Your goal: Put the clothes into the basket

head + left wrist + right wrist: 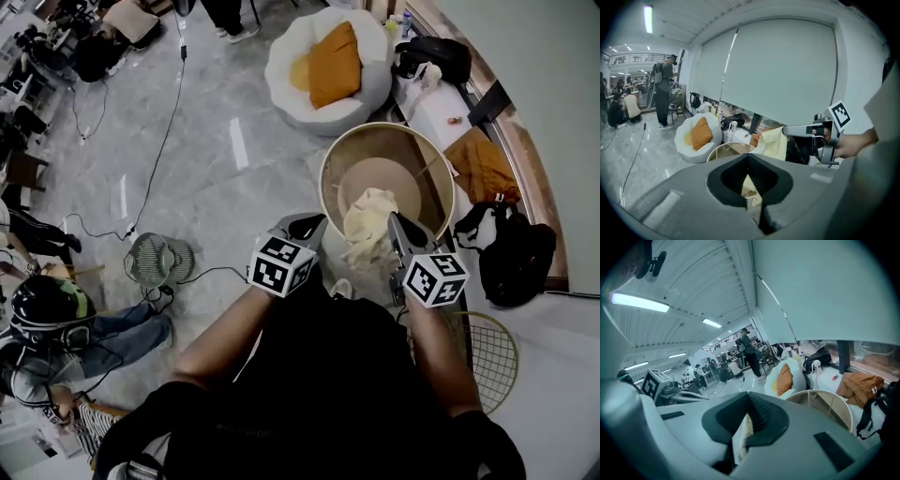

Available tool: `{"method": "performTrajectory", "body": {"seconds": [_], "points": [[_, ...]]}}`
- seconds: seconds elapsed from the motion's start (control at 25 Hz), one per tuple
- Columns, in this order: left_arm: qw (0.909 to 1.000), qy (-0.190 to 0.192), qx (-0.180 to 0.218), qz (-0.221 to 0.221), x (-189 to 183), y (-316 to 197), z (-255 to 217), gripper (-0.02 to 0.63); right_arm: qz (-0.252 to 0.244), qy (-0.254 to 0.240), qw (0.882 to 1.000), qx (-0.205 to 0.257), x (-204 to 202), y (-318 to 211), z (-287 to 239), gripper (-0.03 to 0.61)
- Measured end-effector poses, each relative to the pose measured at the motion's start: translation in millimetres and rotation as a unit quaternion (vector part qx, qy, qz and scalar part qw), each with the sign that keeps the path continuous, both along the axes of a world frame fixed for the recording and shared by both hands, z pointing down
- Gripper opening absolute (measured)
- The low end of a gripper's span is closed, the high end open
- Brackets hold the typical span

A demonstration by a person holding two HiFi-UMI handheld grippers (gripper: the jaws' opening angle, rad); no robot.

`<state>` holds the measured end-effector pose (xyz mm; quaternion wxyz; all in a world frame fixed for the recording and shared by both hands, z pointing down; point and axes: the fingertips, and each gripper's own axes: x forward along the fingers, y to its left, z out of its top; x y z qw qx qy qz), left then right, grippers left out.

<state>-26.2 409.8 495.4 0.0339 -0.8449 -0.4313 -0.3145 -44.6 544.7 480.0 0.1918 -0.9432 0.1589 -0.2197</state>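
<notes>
Well, we hold a pale yellow cloth (366,225) up with both grippers. The left gripper (317,225) has its jaws shut on one part of the cloth, and the right gripper (398,230) has its jaws shut on another part. In each gripper view we see a bit of the cloth pinched between the dark pads (759,177). The cloth hangs bunched between the two grippers, right over the round basket (323,173). We cannot tell if its lower end touches the bottom of the basket. The basket stands on the grey floor (234,187) just in front of us, and it is tan inside. Behind it sits a white beanbag (291,84) with an orange cushion (336,61) on it. To the right of the basket lies a black bag (520,258), and near that lies an orange-brown jacket (483,169). To the left stands a small fan (155,258), well apart from the basket. A person (56,319) is at the far left edge
</notes>
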Motion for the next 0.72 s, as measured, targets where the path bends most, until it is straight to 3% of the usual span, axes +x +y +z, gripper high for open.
{"method": "performTrajectory", "body": {"seconds": [0.72], "points": [[0.9934, 0.023, 0.017, -0.112, 0, -80, -21, 0.003, -0.118, 0.021, 0.993, 0.009, 26, -74, -22, 0.017]]}}
